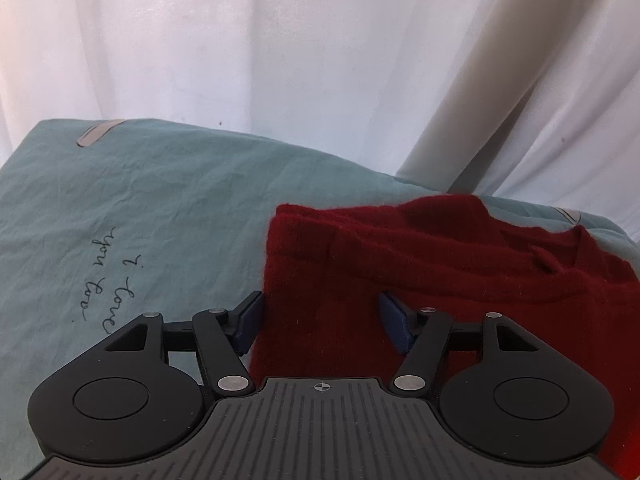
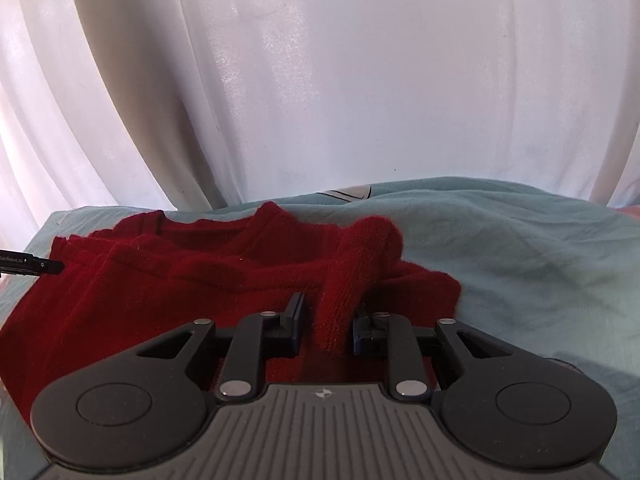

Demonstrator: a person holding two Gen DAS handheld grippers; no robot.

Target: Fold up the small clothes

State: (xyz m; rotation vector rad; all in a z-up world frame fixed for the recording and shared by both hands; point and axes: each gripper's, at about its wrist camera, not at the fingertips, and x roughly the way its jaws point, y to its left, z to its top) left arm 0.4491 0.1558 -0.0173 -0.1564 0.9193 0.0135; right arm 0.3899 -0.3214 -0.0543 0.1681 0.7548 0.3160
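A dark red knitted garment [image 1: 440, 264] lies partly folded on a teal cloth [image 1: 160, 200]. My left gripper [image 1: 322, 322] is open, its blue pads [image 1: 250, 320] straddling the garment's left edge just above it. In the right wrist view the same red garment [image 2: 180, 280] lies bunched, and a sleeve [image 2: 352, 280] rises in a fold and hangs down between the jaws. My right gripper [image 2: 326, 326] is shut on that sleeve. The tip of the left gripper [image 2: 44, 266] shows at the far left edge.
The teal cloth [image 2: 520, 260] covers the work surface and bears the handwriting "I love you too" [image 1: 108, 280]. White curtains [image 1: 280, 60] hang behind the surface's far edge. A small printed emblem [image 2: 352, 194] lies on the cloth past the garment.
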